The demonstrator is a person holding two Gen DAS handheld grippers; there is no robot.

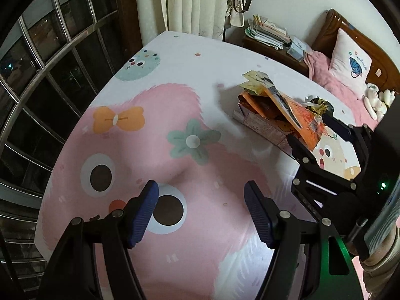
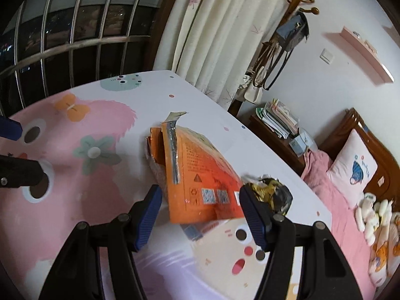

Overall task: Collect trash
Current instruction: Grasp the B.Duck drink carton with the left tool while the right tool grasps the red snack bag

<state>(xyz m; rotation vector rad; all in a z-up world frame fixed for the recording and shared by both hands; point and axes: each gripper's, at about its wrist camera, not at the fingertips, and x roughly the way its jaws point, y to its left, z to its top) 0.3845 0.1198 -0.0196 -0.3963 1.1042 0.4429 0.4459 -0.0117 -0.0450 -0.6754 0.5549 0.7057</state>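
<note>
A pile of trash lies on the table's cartoon-print cloth (image 1: 175, 115). A flat orange packet (image 2: 200, 175) leans over a small torn cardboard box (image 1: 252, 120), and a crumpled yellow-and-black wrapper (image 2: 272, 195) sits at its right. A yellowish wrapper (image 1: 252, 80) sticks up at the far end of the pile. My right gripper (image 2: 201, 195) is open with the near end of the orange packet (image 1: 307, 125) between its fingers, and the pads stand clear of it. To the left of the pile, my left gripper (image 1: 201, 195) hovers open over bare pink cloth with nothing in it.
A barred window (image 1: 50, 75) runs along the table's left side, with a cream curtain (image 2: 220, 37) behind. At the right stand a nightstand stacked with papers (image 2: 277, 120) and a bed with a pink blanket (image 2: 332, 190), a pillow and soft toys. A bag hangs on a coat rack (image 2: 292, 32).
</note>
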